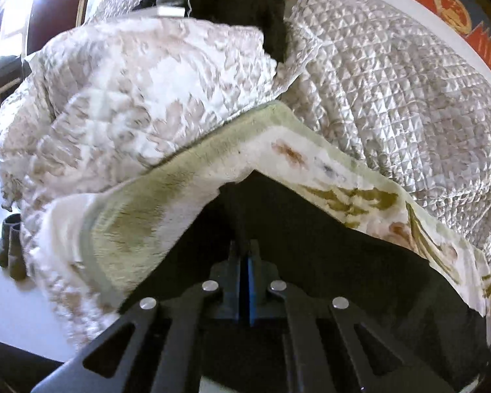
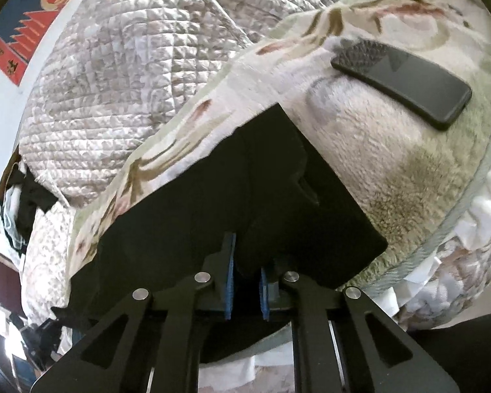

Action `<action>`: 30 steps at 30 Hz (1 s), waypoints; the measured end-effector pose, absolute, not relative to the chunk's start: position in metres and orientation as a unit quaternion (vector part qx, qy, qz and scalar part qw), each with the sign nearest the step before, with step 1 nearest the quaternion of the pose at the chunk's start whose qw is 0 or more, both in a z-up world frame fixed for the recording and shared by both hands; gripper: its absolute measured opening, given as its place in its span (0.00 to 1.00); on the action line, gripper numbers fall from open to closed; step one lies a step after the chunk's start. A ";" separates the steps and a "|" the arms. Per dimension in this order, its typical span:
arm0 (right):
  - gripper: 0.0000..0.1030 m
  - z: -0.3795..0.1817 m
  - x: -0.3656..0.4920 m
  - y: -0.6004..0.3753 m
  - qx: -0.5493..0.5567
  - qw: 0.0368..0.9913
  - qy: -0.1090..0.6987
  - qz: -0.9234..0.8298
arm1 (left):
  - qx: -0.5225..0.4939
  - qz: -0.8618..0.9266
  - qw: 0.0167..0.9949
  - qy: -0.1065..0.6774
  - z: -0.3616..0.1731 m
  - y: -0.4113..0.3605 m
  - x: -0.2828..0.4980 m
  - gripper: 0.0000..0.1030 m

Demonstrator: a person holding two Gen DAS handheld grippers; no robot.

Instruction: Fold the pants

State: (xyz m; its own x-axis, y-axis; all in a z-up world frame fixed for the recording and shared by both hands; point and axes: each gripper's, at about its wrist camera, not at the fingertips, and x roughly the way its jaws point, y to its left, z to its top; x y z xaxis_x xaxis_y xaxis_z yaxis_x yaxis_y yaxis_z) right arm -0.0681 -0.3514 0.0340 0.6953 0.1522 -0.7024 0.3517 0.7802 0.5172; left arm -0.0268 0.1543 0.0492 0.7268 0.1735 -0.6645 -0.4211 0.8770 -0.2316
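The black pants [image 1: 311,229] lie on a fuzzy green-and-white floral blanket [image 1: 167,190] on the bed. My left gripper [image 1: 245,255] is shut on the edge of the pants, its blue pads pressed together. In the right wrist view the pants [image 2: 212,196] spread as a flat black panel with one fold bunched up. My right gripper [image 2: 247,275] holds that bunched fold between its blue pads [image 2: 230,281], which stand slightly apart around the cloth.
A black phone [image 2: 406,82] lies on the blanket [image 2: 376,163] past the pants to the right. A quilted cream bedspread [image 1: 392,82] is heaped behind. Dark clothes [image 1: 245,6] sit at the bed's far end. A pair of dark socks [image 1: 11,245] lies on the floor at left.
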 end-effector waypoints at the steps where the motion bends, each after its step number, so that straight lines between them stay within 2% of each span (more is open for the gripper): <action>1: 0.10 0.039 -0.069 -0.350 0.323 0.863 0.384 -0.056 | -0.183 0.167 0.911 0.331 0.052 0.155 -0.031 0.04; 7: 0.10 0.056 -0.079 -0.350 0.307 0.873 0.376 -0.058 | -0.160 0.181 0.906 0.348 0.050 0.159 -0.047 0.04; 15: 0.10 0.025 -0.081 -0.363 0.300 0.844 0.434 -0.097 | -0.160 0.190 0.882 0.401 0.023 0.158 -0.049 0.05; 16: 0.10 0.026 -0.080 -0.362 0.296 0.844 0.437 -0.096 | -0.157 0.197 0.881 0.400 0.025 0.157 -0.050 0.09; 18: 0.22 0.032 -0.081 -0.361 0.280 0.848 0.436 -0.108 | -0.159 0.206 0.880 0.398 0.030 0.160 -0.053 0.10; 21: 0.28 0.046 -0.089 -0.364 0.256 0.861 0.418 -0.138 | -0.140 0.226 0.880 0.393 0.039 0.157 -0.056 0.23; 23: 0.28 0.056 -0.091 -0.362 0.227 0.872 0.405 -0.153 | -0.124 0.223 0.887 0.384 0.048 0.150 -0.057 0.31; 26: 0.28 0.066 -0.089 -0.353 0.187 0.886 0.390 -0.168 | -0.103 0.212 0.899 0.369 0.061 0.135 -0.053 0.38; 30: 0.28 0.076 -0.086 -0.344 0.135 0.900 0.370 -0.188 | -0.077 0.200 0.910 0.355 0.075 0.117 -0.046 0.39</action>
State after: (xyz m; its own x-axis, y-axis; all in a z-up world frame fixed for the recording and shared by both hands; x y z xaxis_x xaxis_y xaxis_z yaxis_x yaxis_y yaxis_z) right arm -0.0863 -0.3437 0.0764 0.6553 -0.2376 -0.7171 0.4379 0.8929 0.1044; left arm -0.0456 0.1165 0.0753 0.6678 0.3093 -0.6770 -0.4191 0.9079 0.0014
